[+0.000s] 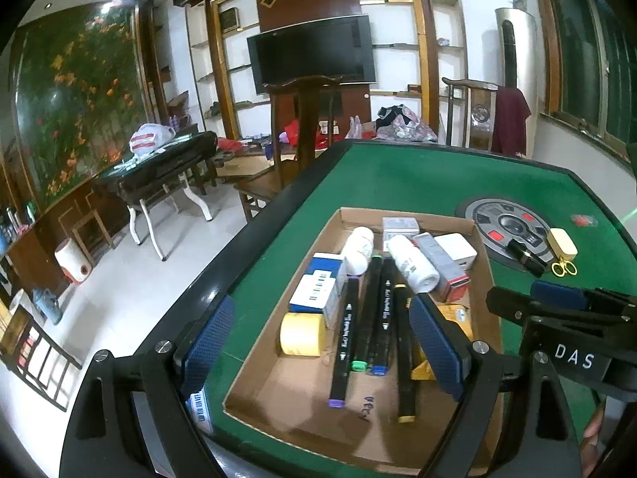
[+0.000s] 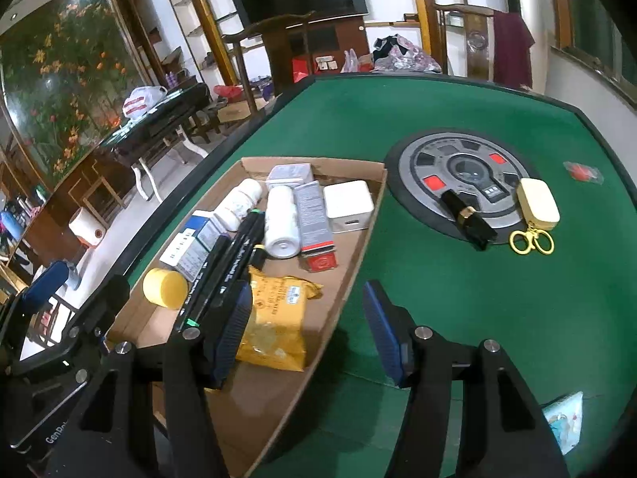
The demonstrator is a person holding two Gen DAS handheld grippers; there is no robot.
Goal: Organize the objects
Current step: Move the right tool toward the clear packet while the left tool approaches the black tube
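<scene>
- Your cardboard tray (image 1: 483, 318) sits on the green table (image 1: 398, 183) near its left edge, and it's filling up: four black markers (image 1: 370, 310) lie side by side down the middle, a yellow tape roll (image 1: 301, 334) just beside them, a blue-and-white box (image 1: 318, 290) behind that.
- Further back in the tray, two white bottles (image 2: 282, 221) lie on their sides with a grey-and-red carton (image 2: 315, 223) and a white charger block (image 2: 347, 206) alongside.
- The yellow packet (image 2: 274, 318) lies at the tray's near right side, touching the markers (it partly hides one end of them).
- Your left gripper (image 1: 322, 342) hovers over the markers, jaws wide apart and gripping nothing.
- Your right gripper (image 2: 308, 330) straddles the tray's right wall, one pad over the packet, the other over bare felt; it's released too, nothing between the pads.
- Still out on the felt: a black lipstick-like tube (image 2: 469, 219) on the round centre panel (image 2: 418, 163), a cream case with a gold clasp (image 2: 537, 205) just beside it, a small red item (image 2: 582, 171) well apart, and a pale wrapper (image 2: 563, 422) at the near right edge.
- My read is that those leftovers come next.
- Watch the tube: it's round and could roll off the panel if you nudge it off-centre.
- The case's dangling clasp may snag a pad.
- Mind that low tray wall: clip it on the way over and the tray could shift and jostle what's inside.
</scene>
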